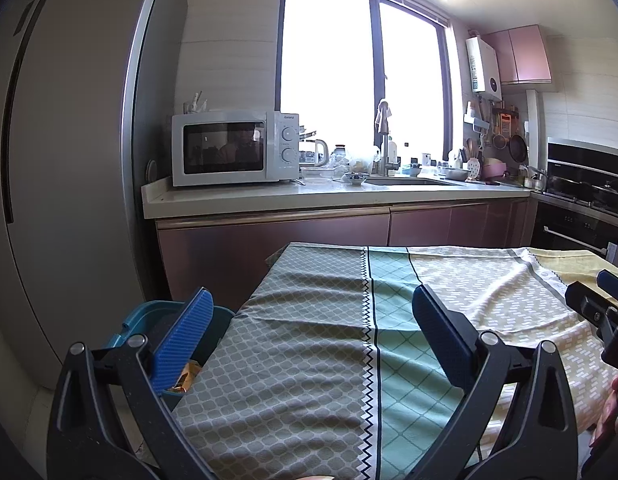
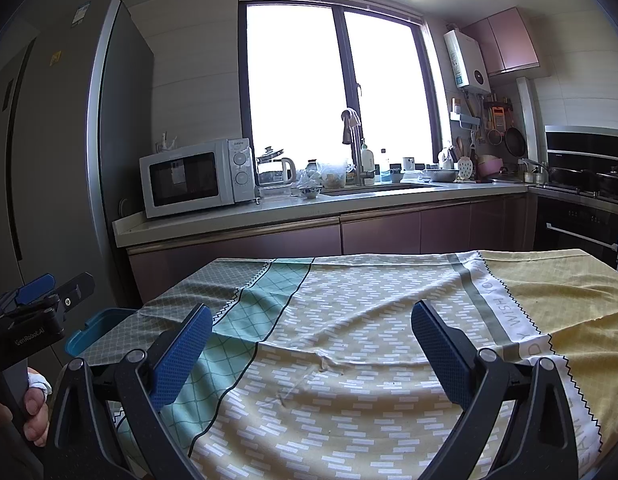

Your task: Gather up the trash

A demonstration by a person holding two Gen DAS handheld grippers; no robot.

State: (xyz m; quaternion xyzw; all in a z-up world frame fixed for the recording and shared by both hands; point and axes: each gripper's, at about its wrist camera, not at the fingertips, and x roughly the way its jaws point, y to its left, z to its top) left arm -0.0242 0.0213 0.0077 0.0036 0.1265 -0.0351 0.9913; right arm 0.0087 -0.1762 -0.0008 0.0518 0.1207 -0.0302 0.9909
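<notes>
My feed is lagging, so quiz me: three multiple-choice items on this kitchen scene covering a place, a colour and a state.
1. Where is the bin?
A. at the table's left edge
B. on the counter
C. on the tablecloth

2. What colour is the microwave?
A. black
B. white
C. red

3. How are the left tongs?
A. shut on a wrapper
B. shut, empty
C. open, empty

Answers: 1 A, its teal rim shows beside the tablecloth, past the left edge. 2 B, its case is white. 3 C, the fingers stand wide apart with only cloth between them.
</notes>
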